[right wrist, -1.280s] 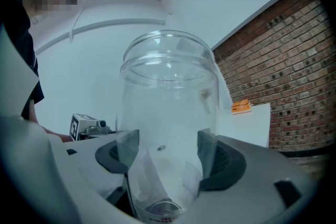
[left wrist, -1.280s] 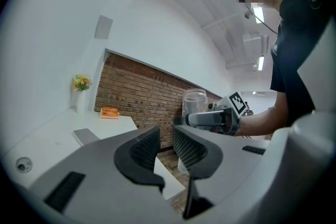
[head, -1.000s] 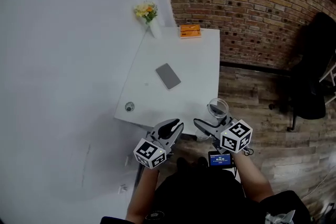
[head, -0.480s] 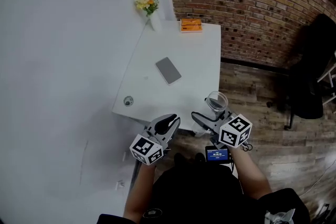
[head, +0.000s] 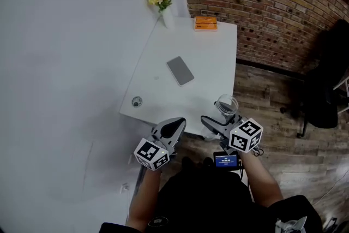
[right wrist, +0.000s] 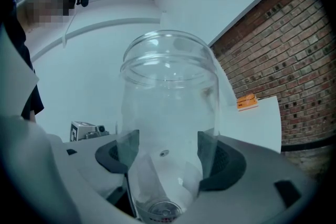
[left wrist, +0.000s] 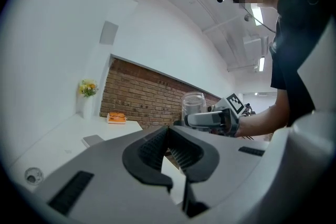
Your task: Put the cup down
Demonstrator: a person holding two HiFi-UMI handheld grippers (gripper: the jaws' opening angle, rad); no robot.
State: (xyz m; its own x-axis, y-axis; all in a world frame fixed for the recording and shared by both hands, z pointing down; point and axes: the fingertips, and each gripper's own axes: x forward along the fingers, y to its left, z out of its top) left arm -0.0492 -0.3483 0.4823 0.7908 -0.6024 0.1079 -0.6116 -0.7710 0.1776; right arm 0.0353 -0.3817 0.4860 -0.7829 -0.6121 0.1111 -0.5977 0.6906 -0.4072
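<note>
Head view: the right tongs (head: 220, 119) hold the clear cup (head: 226, 105) upright by the near right corner of the white desk (head: 202, 57).

Left gripper view: the left tongs (left wrist: 169, 136) are closed and empty.

Right gripper view: both pads clamp the cup's sides.

Judgement: the cup is not yet set down; lowering and release remain.

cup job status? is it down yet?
Not yet. Done: the clear cup is gripped by the right gripper. In hand: it is held upright, off the surface, by the near right corner of the white table. To do: set it down and open the jaws. The left gripper is shut, empty.
</note>
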